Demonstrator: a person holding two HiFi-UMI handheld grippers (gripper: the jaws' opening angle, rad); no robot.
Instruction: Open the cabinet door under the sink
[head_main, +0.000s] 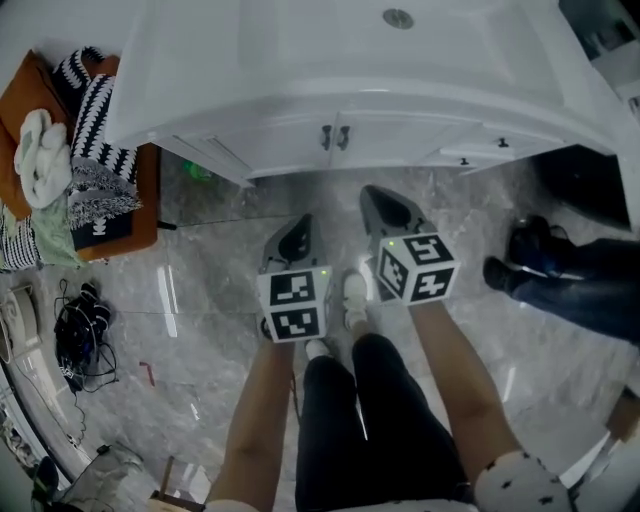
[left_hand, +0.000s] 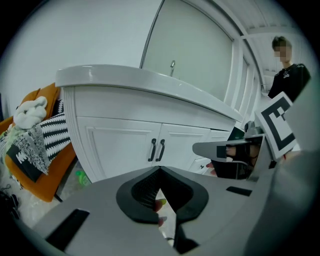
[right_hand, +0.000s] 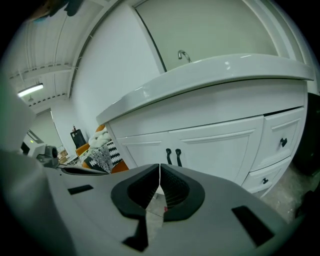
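A white vanity with a sink (head_main: 398, 18) stands ahead of me. Its two cabinet doors (head_main: 300, 135) are closed, and two dark handles (head_main: 334, 137) sit side by side at the middle seam. Both handles also show in the left gripper view (left_hand: 156, 149) and the right gripper view (right_hand: 173, 156). My left gripper (head_main: 297, 226) and right gripper (head_main: 378, 196) hover over the floor short of the doors, jaws shut and holding nothing. The right one is nearer the cabinet.
Small drawers with dark knobs (head_main: 503, 143) flank the doors on the right. An orange seat (head_main: 130, 215) piled with striped cloth and a plush toy (head_main: 38, 155) stands at the left. Another person's legs and dark shoes (head_main: 520, 262) are at the right. Cables (head_main: 80, 335) lie on the marble floor.
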